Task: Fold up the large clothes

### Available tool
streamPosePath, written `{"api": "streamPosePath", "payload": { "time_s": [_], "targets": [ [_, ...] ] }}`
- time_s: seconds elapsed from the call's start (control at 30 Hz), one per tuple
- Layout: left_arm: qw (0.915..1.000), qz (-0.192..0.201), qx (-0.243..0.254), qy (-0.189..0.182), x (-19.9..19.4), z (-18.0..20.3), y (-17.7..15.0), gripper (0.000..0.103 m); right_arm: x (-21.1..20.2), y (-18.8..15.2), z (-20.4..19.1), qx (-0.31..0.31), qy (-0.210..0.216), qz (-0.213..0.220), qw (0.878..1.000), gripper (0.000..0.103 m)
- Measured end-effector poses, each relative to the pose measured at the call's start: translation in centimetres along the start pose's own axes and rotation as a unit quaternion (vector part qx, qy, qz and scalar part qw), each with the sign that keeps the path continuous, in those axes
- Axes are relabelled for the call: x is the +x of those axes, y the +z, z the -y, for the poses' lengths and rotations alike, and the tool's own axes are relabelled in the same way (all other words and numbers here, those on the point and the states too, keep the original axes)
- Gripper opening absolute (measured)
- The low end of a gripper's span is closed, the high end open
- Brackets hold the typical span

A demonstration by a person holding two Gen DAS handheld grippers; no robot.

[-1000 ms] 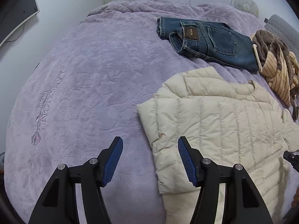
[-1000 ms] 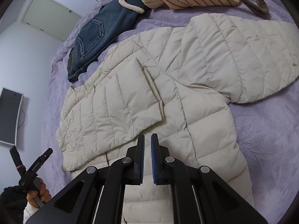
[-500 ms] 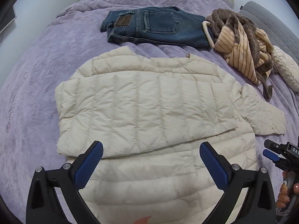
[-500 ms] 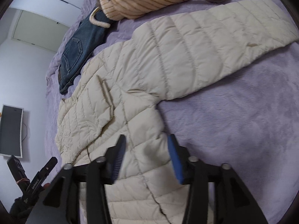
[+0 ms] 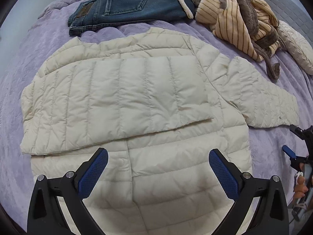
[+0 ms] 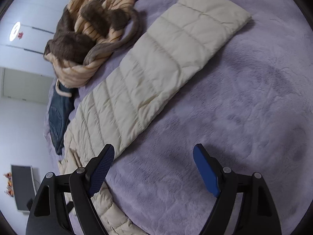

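A cream quilted puffer jacket [image 5: 121, 98] lies flat on the purple bed cover. Its left sleeve is folded across the body; its right sleeve [image 5: 262, 96] stretches out to the right. My left gripper [image 5: 158, 164] is open and empty, hovering over the jacket's lower part. My right gripper [image 6: 153, 163] is open and empty above the bed cover, just beside the outstretched sleeve [image 6: 156, 64]; its left finger overlaps the sleeve's edge. The right gripper also shows at the right edge of the left wrist view [image 5: 297, 146].
Folded blue jeans [image 5: 125, 5] lie at the far side of the bed. A striped beige and brown fleece garment [image 5: 238, 15] is heaped at the far right, close to the sleeve [image 6: 92, 31]. A pale pillow [image 5: 295, 45] lies beyond it. Purple cover [image 6: 244, 117] spreads right of the sleeve.
Both grippers opened wide. The left gripper swung right from the bare cover to over the jacket. The right gripper left the jacket body and moved toward the outstretched sleeve.
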State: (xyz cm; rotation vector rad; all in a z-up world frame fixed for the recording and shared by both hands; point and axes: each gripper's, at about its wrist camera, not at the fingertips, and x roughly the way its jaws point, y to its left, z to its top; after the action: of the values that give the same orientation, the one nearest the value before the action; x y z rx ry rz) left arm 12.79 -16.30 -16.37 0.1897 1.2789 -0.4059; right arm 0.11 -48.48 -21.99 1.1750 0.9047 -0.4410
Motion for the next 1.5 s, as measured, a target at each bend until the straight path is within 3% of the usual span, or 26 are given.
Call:
{"api": "streamPosePath", "payload": {
  "time_s": [0.13, 0.4, 0.7, 0.8, 0.87, 0.93, 1.17, 1.33, 1.5],
  "targets": [
    [1.0000, -0.006, 0.007, -0.002, 0.3, 1.6, -0.4, 0.103, 0.4, 2.7, 2.1, 0.051, 0.037, -0.001, 0.998, 0.085],
    [0.9999, -0.011, 0.002, -0.010, 0.3, 2.8, -0.5, 0.103, 1.6, 7.0, 2.4, 0.083, 0.099, 0.016, 0.992, 0.085],
    [0.9999, -0.007, -0.011, 0.000, -0.1, 1.3, -0.4, 0.103, 3.7, 9.3, 2.6, 0.171, 0.178, 0.021, 0.969, 0.085],
    [0.9998, -0.005, -0.016, 0.004, -0.4, 0.4, -0.4, 0.103, 3.9, 9.4, 2.5, 0.188, 0.191, 0.020, 0.963, 0.066],
    [0.9998, -0.002, -0.020, 0.005, -0.6, -0.3, -0.5, 0.103, 4.1, 9.4, 2.4, 0.196, 0.200, 0.014, 0.960, 0.024],
    [0.9997, 0.002, -0.023, 0.008, -0.8, -1.2, -0.5, 0.103, 4.1, 9.4, 2.2, 0.203, 0.214, 0.012, 0.955, 0.010],
    [0.9988, 0.012, -0.038, 0.030, -1.5, -4.6, -0.4, 0.103, 2.2, 8.7, -3.2, 0.123, 0.233, 0.018, 0.964, 0.010],
    [0.9975, 0.022, -0.055, 0.038, -2.2, -7.7, -0.3, 0.103, 1.3, 6.7, -10.4, 0.014, 0.231, 0.013, 0.973, 0.010],
    [0.9949, 0.039, -0.082, 0.043, -3.3, -11.6, -0.4, 0.103, 1.3, 2.9, -18.9, -0.123, 0.214, 0.005, 0.969, 0.010]
  ]
}}
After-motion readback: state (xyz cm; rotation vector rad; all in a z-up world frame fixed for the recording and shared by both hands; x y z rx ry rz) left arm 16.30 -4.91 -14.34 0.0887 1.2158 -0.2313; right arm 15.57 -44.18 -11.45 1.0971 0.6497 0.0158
